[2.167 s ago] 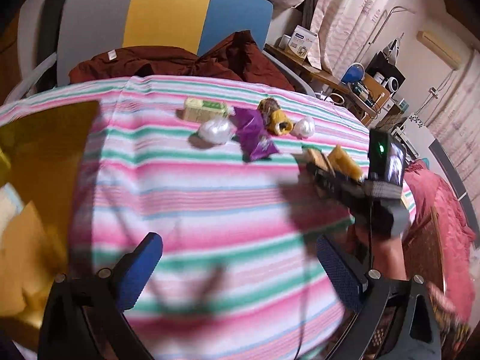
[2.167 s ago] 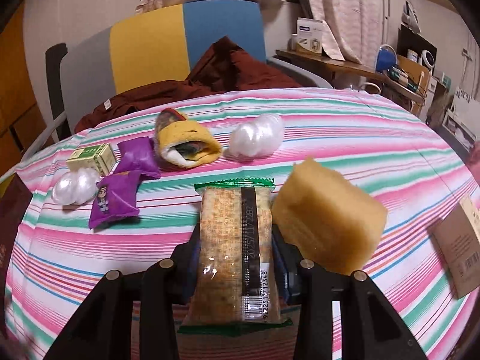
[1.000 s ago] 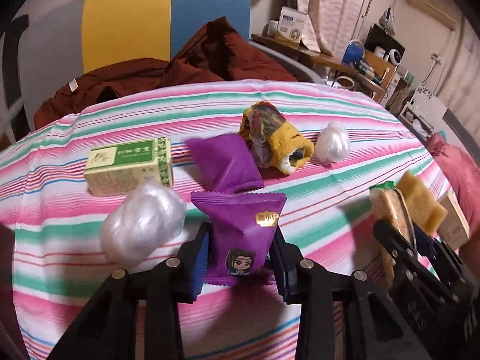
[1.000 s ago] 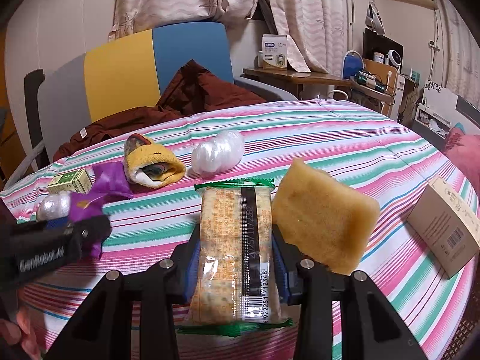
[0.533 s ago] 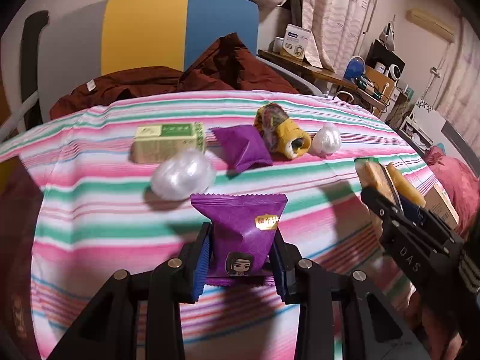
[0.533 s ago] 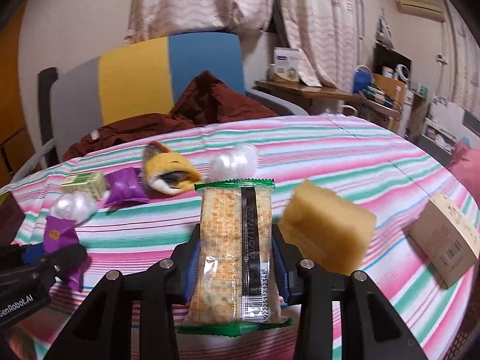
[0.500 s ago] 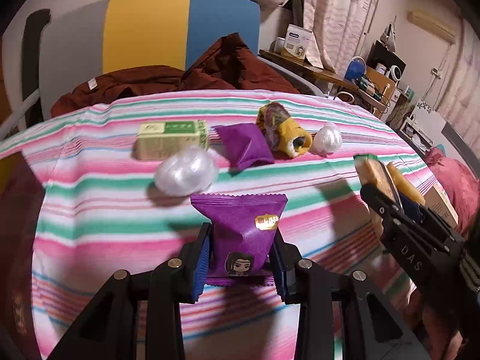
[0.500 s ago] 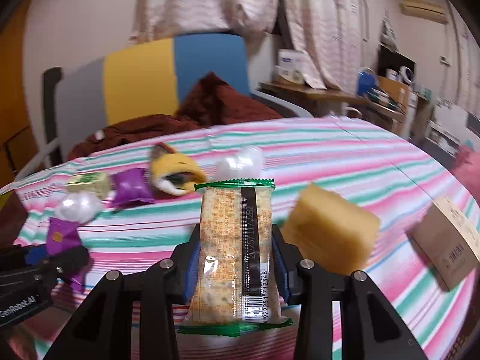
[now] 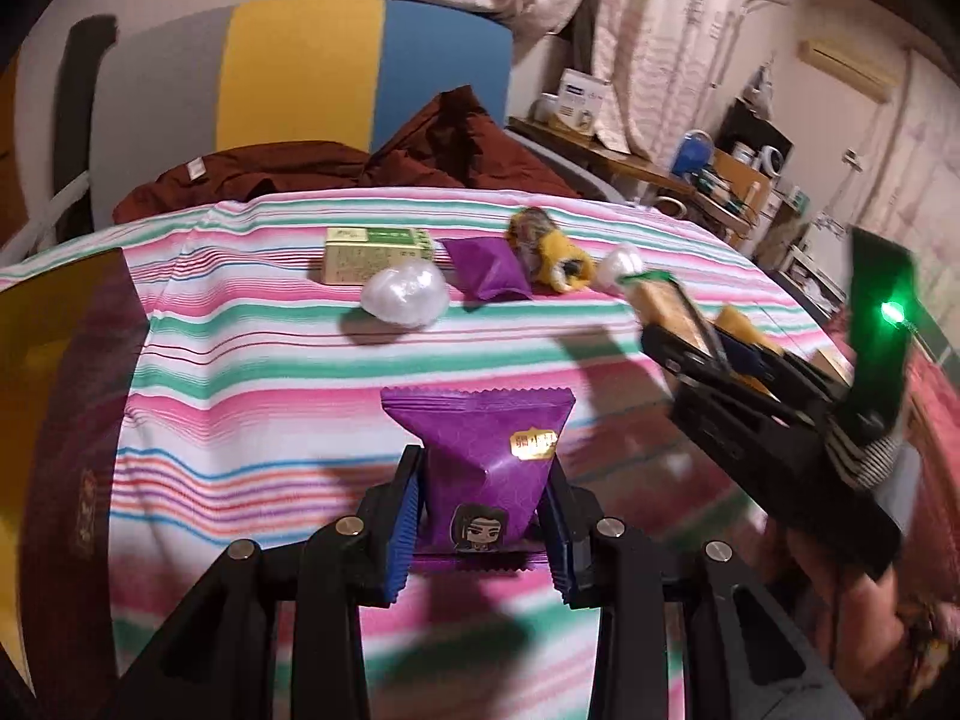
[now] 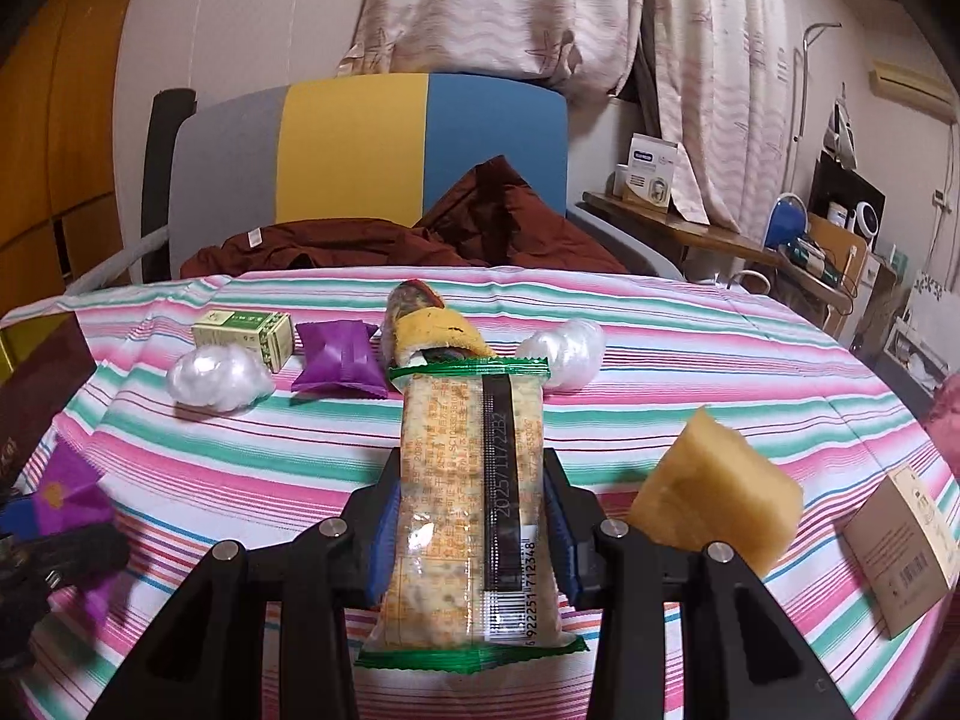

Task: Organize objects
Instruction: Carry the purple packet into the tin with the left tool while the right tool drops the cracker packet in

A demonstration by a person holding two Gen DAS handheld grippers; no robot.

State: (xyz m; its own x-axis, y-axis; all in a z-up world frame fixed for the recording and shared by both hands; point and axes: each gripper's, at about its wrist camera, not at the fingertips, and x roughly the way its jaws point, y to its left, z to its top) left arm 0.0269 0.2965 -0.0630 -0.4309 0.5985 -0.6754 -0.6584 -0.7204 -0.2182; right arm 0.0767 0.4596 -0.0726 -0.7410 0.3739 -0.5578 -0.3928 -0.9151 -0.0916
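On the striped tablecloth, a row of small things is laid out near the far edge. At the left edge of the cloth a dark brown box is seen. Next, a green carton lies with a white crumpled bag just in front of it, touching or nearly so. Beside these a purple sachet is set, then a rolled yellow sock, and a second white bag to its right.

Nearer, the left gripper is clenched on a purple snack packet, which is held above the cloth with its cartoon label facing the camera. The right gripper is clamped on a long cracker packet, held lengthwise between the blue pads, its barcode end nearest the lens. Just right of that gripper a yellow sponge block rests on the cloth, tilted. At the far right a brown cardboard box lies near the table's edge. Behind the table, a dark red garment is draped on a grey, yellow and blue chair.
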